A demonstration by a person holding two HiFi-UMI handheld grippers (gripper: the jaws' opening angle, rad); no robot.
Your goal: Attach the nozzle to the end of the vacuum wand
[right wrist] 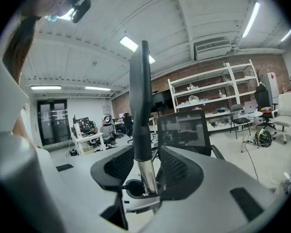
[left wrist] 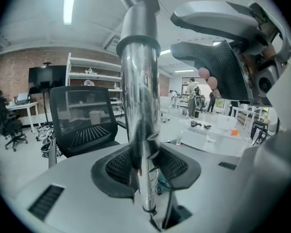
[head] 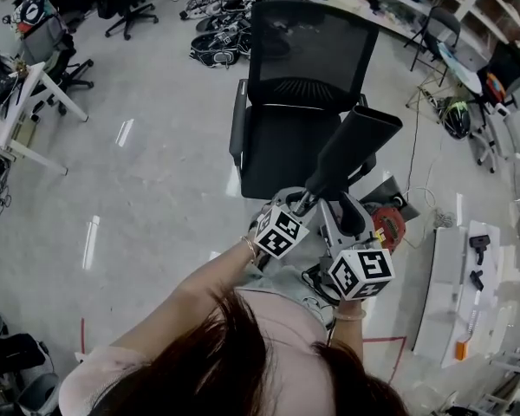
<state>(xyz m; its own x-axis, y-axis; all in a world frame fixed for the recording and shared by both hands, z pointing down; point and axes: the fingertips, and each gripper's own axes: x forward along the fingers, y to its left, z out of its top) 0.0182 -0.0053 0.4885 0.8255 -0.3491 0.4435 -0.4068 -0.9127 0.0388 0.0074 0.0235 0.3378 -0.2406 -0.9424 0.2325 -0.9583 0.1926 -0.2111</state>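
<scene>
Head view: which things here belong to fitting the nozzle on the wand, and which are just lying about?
Job: nozzle; vacuum wand; left gripper, on the wand; right gripper, at the nozzle's collar.

Lying about: office chair; helmet; white table.

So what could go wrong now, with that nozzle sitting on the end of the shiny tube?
The wand is smooth polished metal, so it might slide or twist in the left gripper.
The right gripper holds the nozzle only at its base; I can't tell it's pushed fully home, so it might work loose.
The nozzle tip points toward the office chair and could bump it.
</scene>
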